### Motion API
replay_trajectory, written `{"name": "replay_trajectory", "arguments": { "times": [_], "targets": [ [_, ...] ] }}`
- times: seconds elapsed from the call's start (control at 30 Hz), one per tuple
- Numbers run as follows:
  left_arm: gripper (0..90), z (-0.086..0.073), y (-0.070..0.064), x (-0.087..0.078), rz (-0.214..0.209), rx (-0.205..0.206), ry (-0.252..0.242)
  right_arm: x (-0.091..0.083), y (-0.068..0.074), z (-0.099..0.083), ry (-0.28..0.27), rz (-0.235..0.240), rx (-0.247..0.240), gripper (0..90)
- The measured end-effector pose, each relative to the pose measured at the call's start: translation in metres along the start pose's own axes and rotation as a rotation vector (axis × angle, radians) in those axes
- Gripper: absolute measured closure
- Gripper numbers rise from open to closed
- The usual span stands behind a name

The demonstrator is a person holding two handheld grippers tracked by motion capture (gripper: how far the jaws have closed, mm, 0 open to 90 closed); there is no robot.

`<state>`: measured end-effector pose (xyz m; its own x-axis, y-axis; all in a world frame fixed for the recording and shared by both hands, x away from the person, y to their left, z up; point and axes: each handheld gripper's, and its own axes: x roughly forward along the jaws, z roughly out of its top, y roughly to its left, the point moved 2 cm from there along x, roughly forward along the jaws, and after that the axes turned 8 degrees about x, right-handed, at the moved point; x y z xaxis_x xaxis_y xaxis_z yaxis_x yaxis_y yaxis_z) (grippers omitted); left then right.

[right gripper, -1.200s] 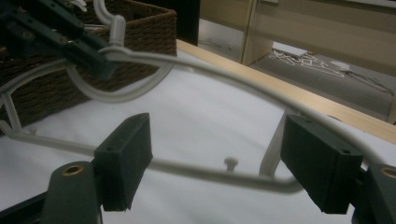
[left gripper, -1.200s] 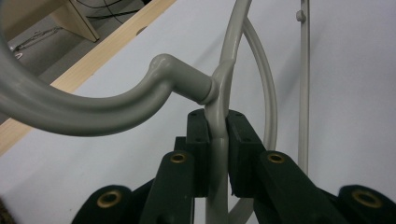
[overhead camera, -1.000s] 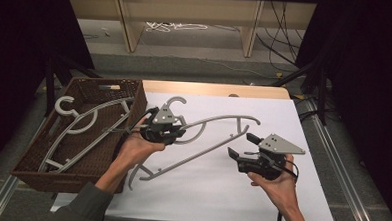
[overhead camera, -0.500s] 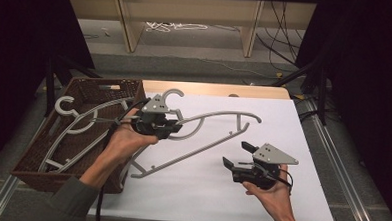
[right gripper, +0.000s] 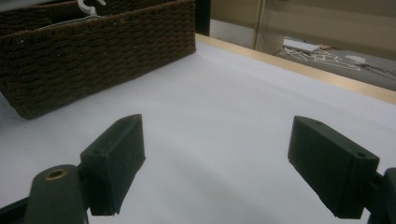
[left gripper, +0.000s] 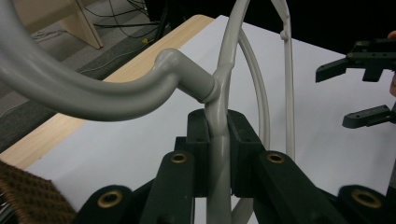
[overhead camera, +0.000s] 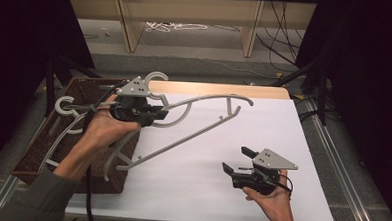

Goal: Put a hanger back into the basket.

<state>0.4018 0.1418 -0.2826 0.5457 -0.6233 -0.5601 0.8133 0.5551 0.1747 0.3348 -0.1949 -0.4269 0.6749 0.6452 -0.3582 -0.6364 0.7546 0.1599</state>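
My left gripper (overhead camera: 158, 116) is shut on a grey plastic hanger (overhead camera: 193, 135) just below its hook. The hanger is held tilted, its lower end over the basket's right edge and its far shoulder out over the white sheet. In the left gripper view the jaws (left gripper: 218, 135) pinch the hanger's neck (left gripper: 219, 154), and the curved hook (left gripper: 93, 93) sweeps off to the left. My right gripper (overhead camera: 235, 160) stands open and holds nothing, low over the sheet at the front right. Its pads (right gripper: 116, 158) are wide apart. It also appears far off in the left gripper view (left gripper: 338, 98).
A brown wicker basket (overhead camera: 29, 166) stands at the table's left and holds another grey hanger (overhead camera: 64, 107). In the right gripper view the basket (right gripper: 93, 46) stands ahead on the left. A white sheet (overhead camera: 205, 196) covers the table. A wooden edge (overhead camera: 225, 89) runs along the back.
My left gripper has carried the hanger up and to the left, toward the basket. The right gripper has drawn back toward the front right, away from the hanger, and stays open.
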Motion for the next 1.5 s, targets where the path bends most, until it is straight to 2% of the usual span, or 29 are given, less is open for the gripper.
{"name": "replay_trajectory", "arguments": {
  "times": [0.03,0.07,0.1,0.17,0.23,0.3,0.33,0.4,0.47,0.5,0.53,0.57,0.6,0.63,0.7,0.8,0.83,0.93,1.03,1.1,1.17,1.2,1.27,1.3,1.4,1.5],
  "targets": [
    [81.2,0.000,0.000,0.000,0.000,0.000,0.000,0.000,0.000,0.000,0.000,0.000,0.000,19.6],
    [81.2,-0.001,0.008,-0.007,0.031,-0.007,0.007,0.000,0.000,0.000,-0.006,-0.002,-0.014,19.6],
    [81.2,-0.002,0.012,-0.010,0.041,-0.009,0.010,-0.002,-0.001,0.000,0.015,-0.020,-0.026,19.6],
    [81.2,-0.004,0.022,-0.016,0.069,-0.017,0.011,-0.001,0.000,-0.001,0.018,-0.007,-0.011,19.7],
    [81.2,-0.009,0.033,-0.023,0.093,-0.025,0.012,0.000,-0.001,-0.001,0.008,-0.008,-0.021,19.7],
    [81.2,-0.015,0.043,-0.030,0.120,-0.049,0.015,-0.001,-0.001,-0.001,0.020,-0.006,-0.011,19.7],
    [81.2,-0.015,0.043,-0.030,0.120,-0.049,0.015,-0.002,-0.001,-0.001,0.020,-0.006,-0.014,19.7],
    [81.2,-0.027,0.059,-0.040,0.167,-0.065,0.035,-0.001,-0.001,-0.001,0.012,-0.008,-0.021,19.7],
    [81.2,-0.035,0.068,-0.045,0.195,-0.094,0.027,-0.001,0.000,-0.002,0.027,-0.005,-0.006,19.7],
    [81.2,-0.039,0.073,-0.047,0.211,-0.105,0.033,-0.001,-0.001,-0.002,0.019,-0.009,-0.019,19.7],
    [81.2,-0.044,0.079,-0.051,0.221,-0.096,0.052,-0.001,-0.002,-0.002,0.021,-0.009,-0.022,19.7],
    [81.2,-0.049,0.082,-0.051,0.233,-0.115,0.042,0.000,-0.001,-0.003,0.017,-0.010,-0.021,19.7],
    [81.2,-0.054,0.087,-0.054,0.238,-0.114,0.058,0.000,-0.001,-0.003,0.020,-0.008,-0.021,19.8],
    [81.2,-0.060,0.091,-0.054,0.263,-0.145,0.038,0.001,0.000,-0.004,0.024,-0.005,-0.013,19.9],
    [81.2,-0.062,0.093,-0.056,0.268,-0.138,0.046,0.002,0.000,-0.005,0.024,0.010,0.004,19.9],
    [81.2,-0.074,0.102,-0.059,0.285,-0.171,0.043,0.001,-0.001,-0.005,0.033,-0.002,-0.017,19.9],
    [81.2,-0.078,0.104,-0.061,0.293,-0.168,0.052,0.001,-0.001,-0.005,0.035,-0.002,-0.019,19.9],
    [81.2,-0.088,0.111,-0.063,0.320,-0.193,0.045,0.002,-0.001,-0.005,0.029,-0.003,-0.017,19.9],
    [81.2,-0.097,0.118,-0.066,0.348,-0.196,0.058,0.003,-0.001,-0.006,0.026,-0.004,-0.019,20.0],
    [81.2,-0.102,0.122,-0.068,0.363,-0.196,0.058,0.002,-0.001,-0.005,0.034,-0.003,-0.018,19.9],
    [81.2,-0.107,0.126,-0.069,0.377,-0.214,0.055,0.002,0.000,-0.006,0.050,0.002,-0.006,20.0],
    [81.2,-0.109,0.128,-0.071,0.384,-0.204,0.072,0.004,-0.001,-0.007,0.031,0.002,-0.013,20.1],
    [81.2,-0.115,0.132,-0.073,0.399,-0.204,0.076,0.004,0.000,-0.007,0.035,0.012,0.002,20.1],
    [81.2,-0.117,0.133,-0.073,0.399,-0.212,0.070,0.004,-0.001,-0.006,0.025,0.003,-0.013,20.1],
    [81.2,-0.126,0.138,-0.074,0.421,-0.220,0.080,0.004,-0.002,-0.007,0.031,-0.006,-0.018,20.2],
    [81.1,-0.133,0.139,-0.075,0.422,-0.219,0.085,0.004,-0.002,-0.007,0.041,-0.007,-0.018,20.2]
  ]
}}
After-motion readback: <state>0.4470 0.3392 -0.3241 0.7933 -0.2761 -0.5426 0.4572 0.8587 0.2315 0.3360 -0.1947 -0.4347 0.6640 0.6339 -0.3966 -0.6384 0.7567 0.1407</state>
